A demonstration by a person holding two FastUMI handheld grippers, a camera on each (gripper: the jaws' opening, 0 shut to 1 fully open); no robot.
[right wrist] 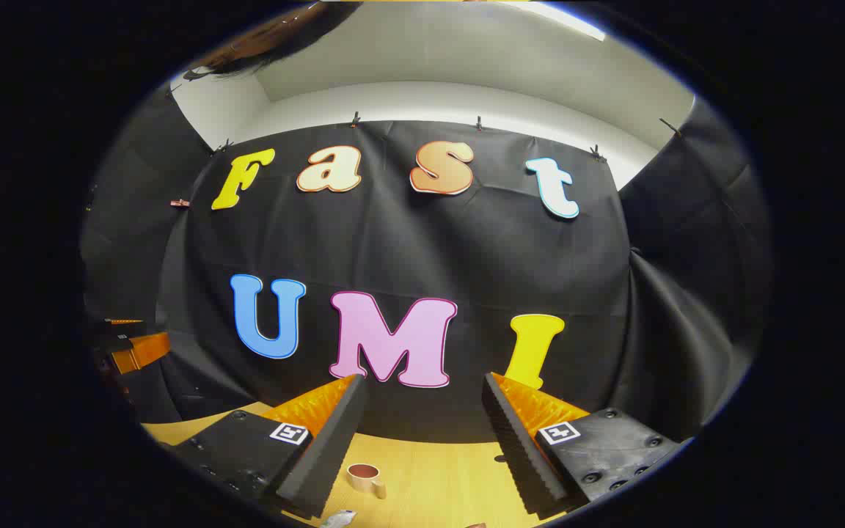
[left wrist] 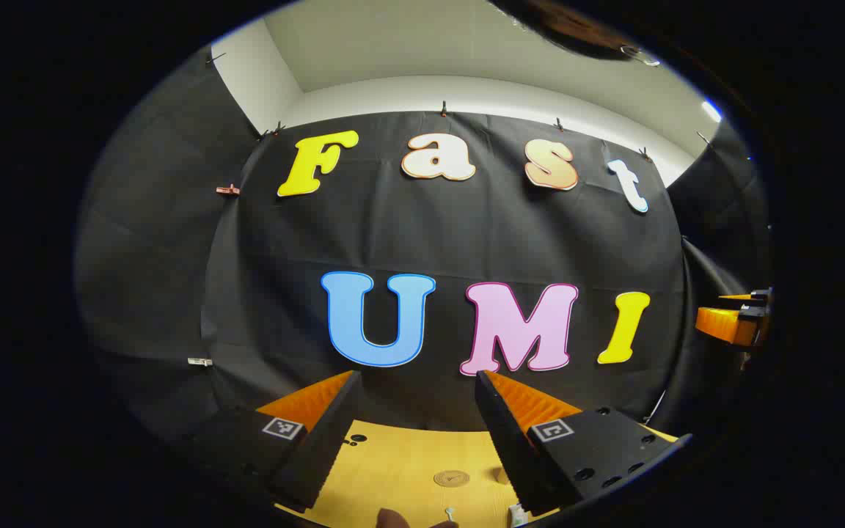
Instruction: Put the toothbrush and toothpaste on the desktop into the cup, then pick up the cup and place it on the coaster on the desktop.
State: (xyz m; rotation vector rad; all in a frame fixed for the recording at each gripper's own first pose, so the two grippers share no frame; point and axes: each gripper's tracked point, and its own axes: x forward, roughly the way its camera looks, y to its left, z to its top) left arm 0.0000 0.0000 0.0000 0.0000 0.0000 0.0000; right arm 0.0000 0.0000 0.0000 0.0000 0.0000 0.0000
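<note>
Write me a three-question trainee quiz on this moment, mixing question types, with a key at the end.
1. True or false: the left gripper is shut on the toothbrush.
2. In the right gripper view, what lies on the desktop between the fingers of the right gripper? A. a cup B. a plate C. a sponge
3. Fill in: in the left gripper view, the round flat thing on the desktop ahead is the ____.

Key
1. False: both fingers stand apart with nothing between them, above the desktop.
2. A: the cup, standing upright and apart from both fingers.
3. coaster.
</note>
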